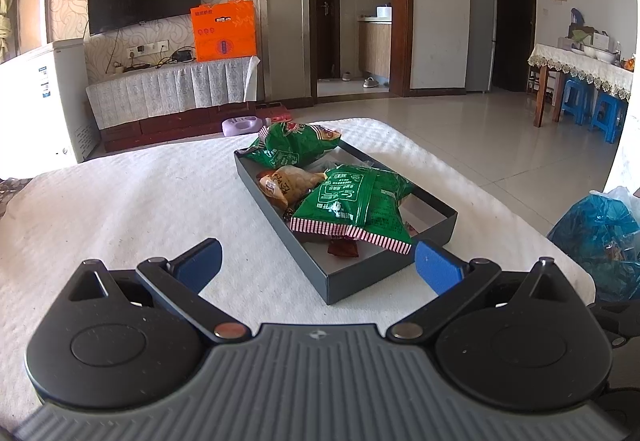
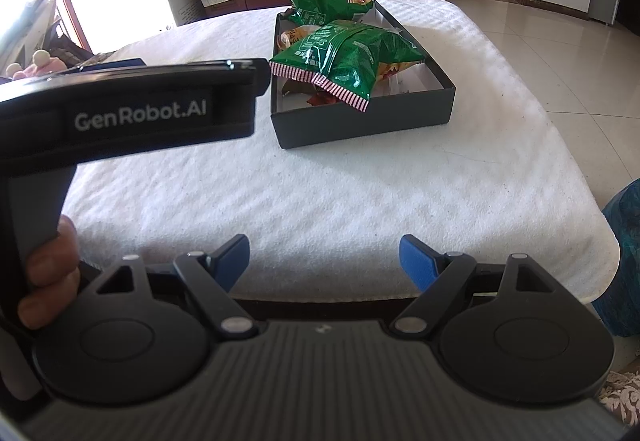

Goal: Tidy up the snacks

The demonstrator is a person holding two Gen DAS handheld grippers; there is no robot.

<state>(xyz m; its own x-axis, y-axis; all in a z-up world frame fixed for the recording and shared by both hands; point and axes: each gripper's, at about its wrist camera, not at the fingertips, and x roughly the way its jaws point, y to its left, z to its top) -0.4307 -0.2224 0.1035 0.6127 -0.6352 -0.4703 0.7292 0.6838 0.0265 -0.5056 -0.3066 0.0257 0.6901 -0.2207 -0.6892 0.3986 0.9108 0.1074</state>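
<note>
Both tongs are held wide apart and empty: the left gripper (image 1: pixel 318 265) just short of the dark box (image 1: pixel 384 273), the right gripper (image 2: pixel 324 261) well back over the white cloth (image 2: pixel 320 193). Two green snack bags (image 1: pixel 356 209) (image 1: pixel 292 145) and a brown packet (image 1: pixel 286 183) are seen piled inside that box.

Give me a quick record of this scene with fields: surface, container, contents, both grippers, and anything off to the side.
surface: white textured cloth covering the table
container: dark grey open box on the cloth
contents: two green snack bags, near one, far one; brown packet between them; small red wrapper at the near end
left gripper: open, empty, just short of the box
right gripper: open, empty, farther back
side: blue plastic bag by the table's right edge
</note>
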